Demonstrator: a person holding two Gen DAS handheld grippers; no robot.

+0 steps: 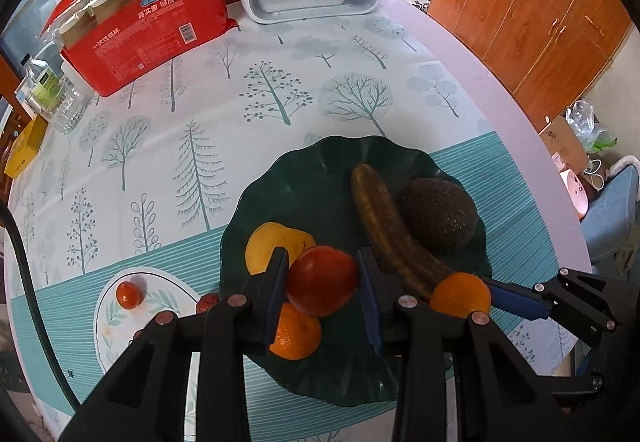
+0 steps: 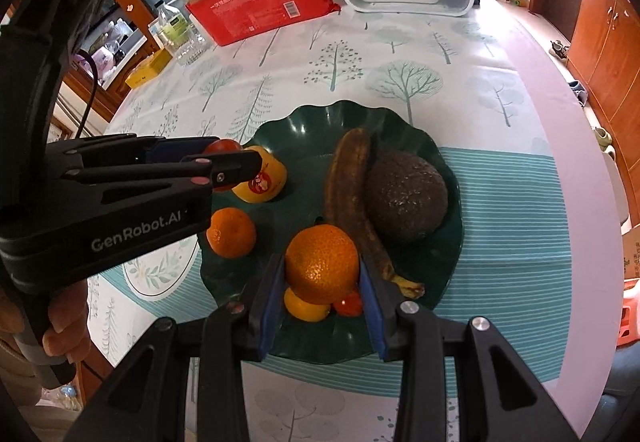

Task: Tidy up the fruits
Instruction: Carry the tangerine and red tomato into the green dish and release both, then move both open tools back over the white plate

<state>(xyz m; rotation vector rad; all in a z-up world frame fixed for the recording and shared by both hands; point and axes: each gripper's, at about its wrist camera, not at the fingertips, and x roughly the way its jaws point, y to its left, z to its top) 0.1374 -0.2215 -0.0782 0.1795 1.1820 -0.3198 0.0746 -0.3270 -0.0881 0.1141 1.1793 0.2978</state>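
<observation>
Left gripper [image 1: 323, 292]: clamped on tomato [image 1: 322, 280], above green plate [image 1: 280, 177].
Right gripper [image 2: 322, 278]: clamped on orange [image 2: 322, 269], over same plate, beside banana [image 2: 350, 185].
Advice: lower each gently into bare plate space before releasing.

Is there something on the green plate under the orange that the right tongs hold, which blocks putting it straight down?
Yes. The right tongs hold the orange above the green plate. Directly below it lie a small yellow-orange fruit and a small red tomato, so they are in the way there.
</observation>
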